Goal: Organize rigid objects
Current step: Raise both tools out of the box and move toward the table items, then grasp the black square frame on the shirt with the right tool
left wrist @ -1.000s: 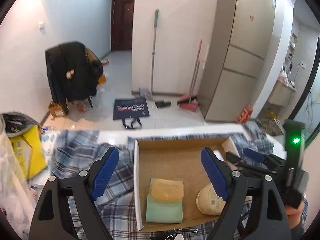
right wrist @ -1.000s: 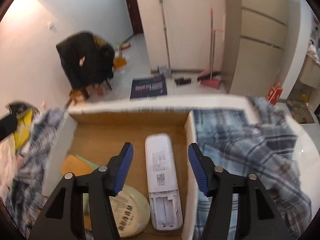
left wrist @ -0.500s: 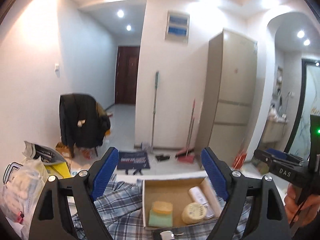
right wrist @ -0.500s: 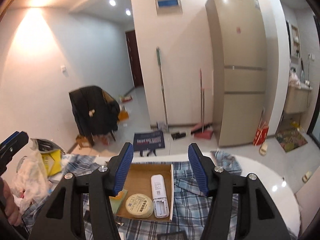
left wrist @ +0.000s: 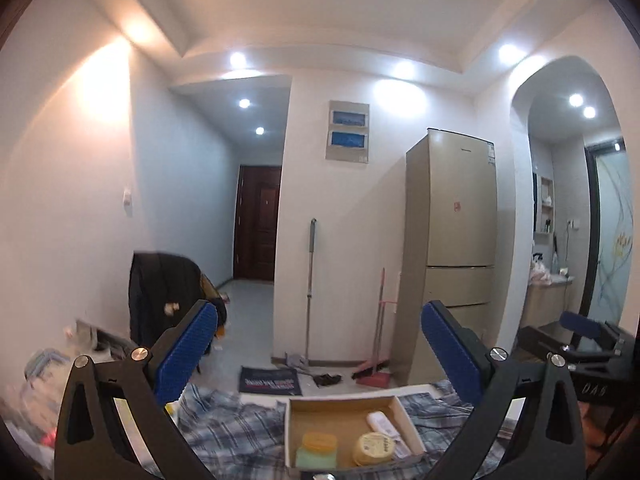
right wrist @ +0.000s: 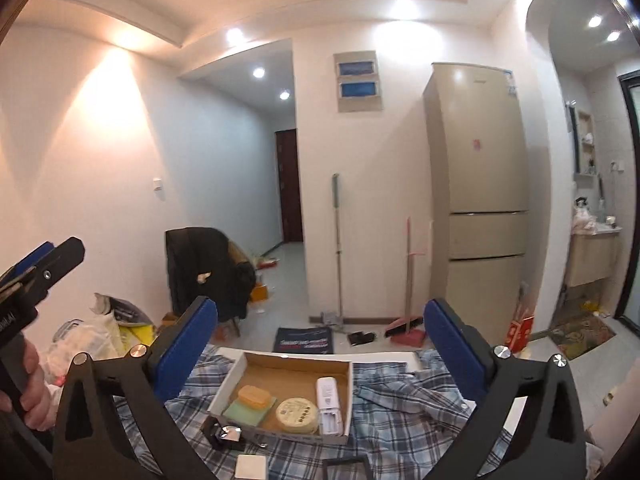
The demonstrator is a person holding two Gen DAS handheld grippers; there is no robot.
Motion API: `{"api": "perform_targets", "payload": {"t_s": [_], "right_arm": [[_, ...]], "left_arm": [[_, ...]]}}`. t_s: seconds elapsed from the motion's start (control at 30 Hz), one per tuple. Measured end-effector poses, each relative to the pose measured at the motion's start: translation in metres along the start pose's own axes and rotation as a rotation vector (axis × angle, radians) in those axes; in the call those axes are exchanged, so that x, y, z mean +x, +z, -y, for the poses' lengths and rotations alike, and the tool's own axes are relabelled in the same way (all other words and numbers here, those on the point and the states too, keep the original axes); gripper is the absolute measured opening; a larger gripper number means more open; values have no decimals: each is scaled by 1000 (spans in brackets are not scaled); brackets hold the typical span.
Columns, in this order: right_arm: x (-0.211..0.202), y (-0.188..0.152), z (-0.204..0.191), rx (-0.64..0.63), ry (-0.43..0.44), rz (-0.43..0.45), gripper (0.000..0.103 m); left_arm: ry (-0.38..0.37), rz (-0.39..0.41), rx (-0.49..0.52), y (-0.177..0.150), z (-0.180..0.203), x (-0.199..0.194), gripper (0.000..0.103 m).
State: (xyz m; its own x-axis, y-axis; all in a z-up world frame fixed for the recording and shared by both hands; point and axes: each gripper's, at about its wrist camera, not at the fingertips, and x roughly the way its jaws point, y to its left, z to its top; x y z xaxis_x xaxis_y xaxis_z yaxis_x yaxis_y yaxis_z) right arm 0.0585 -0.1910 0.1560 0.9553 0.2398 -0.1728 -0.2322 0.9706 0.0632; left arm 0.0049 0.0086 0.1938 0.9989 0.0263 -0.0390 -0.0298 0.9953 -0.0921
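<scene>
Both tools pulled back and up from cardboard box [right wrist: 236,374], left tool [left wrist: 318,354] and right tool [right wrist: 320,344] opening wide, empty, remote [right wrist: 329,404], round tin [right wrist: 298,415] inside box.

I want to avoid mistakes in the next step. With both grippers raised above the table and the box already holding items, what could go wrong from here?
1. Several small items lie on the rumpled plaid cloth just before the cardboard box; pads could snag fabric instead.
2. The right gripper and left gripper are opening, empty, and close together; they might collide when lowering.
3. The white remote lies against the box wall, leaving little room beside it.
</scene>
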Motion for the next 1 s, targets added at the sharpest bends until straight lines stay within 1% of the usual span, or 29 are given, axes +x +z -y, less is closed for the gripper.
{"api": "perform_targets", "payload": {"t_s": [0.07,0.13,0.17,0.2,0.27,0.3,0.4,0.53,0.6,0.7,0.77,0.83,0.87,0.93,1.0], "right_arm": [[-2,-7,1,21,2,-14,103],[0,-13,4,42,7,-46,103],[1,-16,5,46,9,-60,103],[4,-19,6,44,6,-77,103],[2,-25,9,44,-2,-91,103],[2,-28,10,44,-1,-94,103],[7,-38,11,38,-4,-113,103],[23,-60,10,18,-13,-175,103],[36,-74,13,12,-10,-227,103],[58,-97,25,41,-10,-329,102],[67,-110,32,55,-9,-365,101],[77,-123,36,56,-18,-400,101],[83,-129,36,54,-21,-420,101],[97,-143,37,37,-30,-478,98],[108,-156,36,7,-48,-535,98]], "left_arm": [[14,16,-11,-5,-3,-5,103],[48,26,14,-13,-2,-8,103],[61,16,36,-17,1,-7,103],[51,-7,62,-21,5,-5,103],[4,-44,96,-27,11,-2,103],[-5,-50,108,-31,14,-1,103],[18,-24,102,-42,17,0,103],[24,-39,91,-59,15,10,103],[52,-68,100,-70,12,22,103],[47,-123,91,-84,9,39,103],[52,-135,74,-92,6,44,103],[51,-163,58,-102,3,51,103],[51,-182,53,-108,2,55,103],[60,-256,52,-121,0,64,103],[50,-279,28,-130,-3,68,103]]}}
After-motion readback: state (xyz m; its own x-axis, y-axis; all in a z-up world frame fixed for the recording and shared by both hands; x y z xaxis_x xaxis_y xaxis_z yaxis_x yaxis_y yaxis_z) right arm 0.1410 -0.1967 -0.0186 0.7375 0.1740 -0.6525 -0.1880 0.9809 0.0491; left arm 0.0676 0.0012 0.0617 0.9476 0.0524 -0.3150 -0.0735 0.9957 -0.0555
